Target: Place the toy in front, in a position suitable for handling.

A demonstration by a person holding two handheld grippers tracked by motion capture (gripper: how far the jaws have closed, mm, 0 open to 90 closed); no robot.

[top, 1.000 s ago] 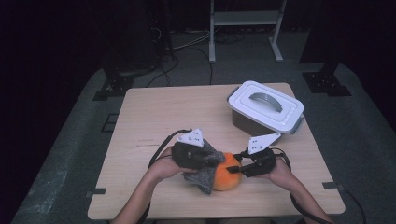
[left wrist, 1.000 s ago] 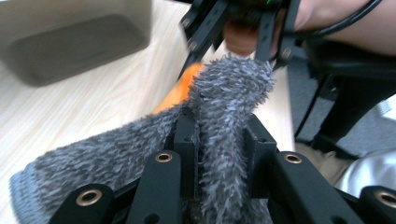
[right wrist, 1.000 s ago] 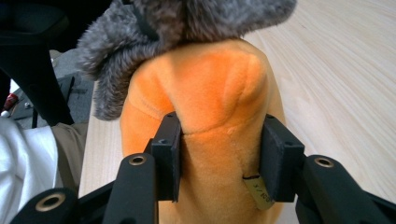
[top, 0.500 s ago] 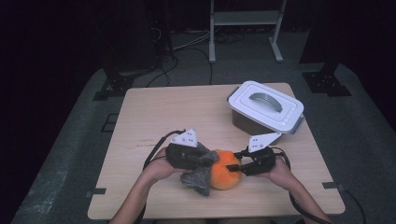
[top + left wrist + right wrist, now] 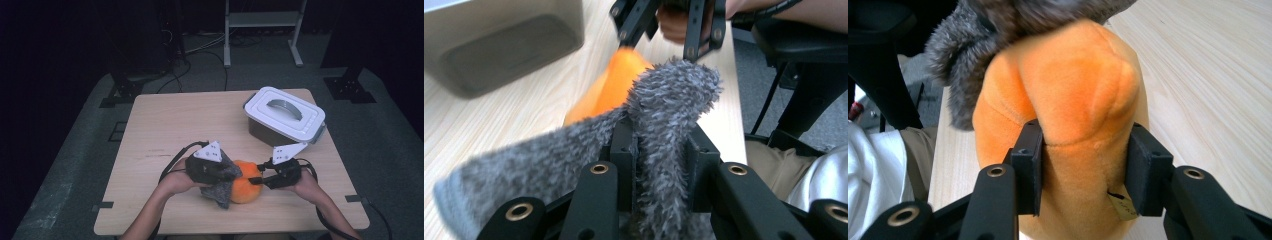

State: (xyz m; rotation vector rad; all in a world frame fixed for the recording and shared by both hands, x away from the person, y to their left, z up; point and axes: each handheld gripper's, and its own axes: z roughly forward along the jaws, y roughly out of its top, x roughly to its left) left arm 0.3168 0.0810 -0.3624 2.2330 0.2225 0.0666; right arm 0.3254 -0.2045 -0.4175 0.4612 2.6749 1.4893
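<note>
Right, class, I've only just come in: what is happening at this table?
A person works at a wooden table with two hand-held grippers. The left gripper is shut on a fuzzy grey cloth, draped against an orange plush toy. The right gripper pinches that toy from the other side. A lidded grey box stands closed beyond them.

Over the last second the grey fuzzy cloth [image 5: 220,187] has shifted: earlier it lay draped across the left half of the orange plush toy [image 5: 244,188], now it sits further left, so more orange surface is bare. The left tongs [image 5: 231,175], clamped on the cloth, have drawn back slightly with it. The toy's outline looks rounder than a second ago.
</note>
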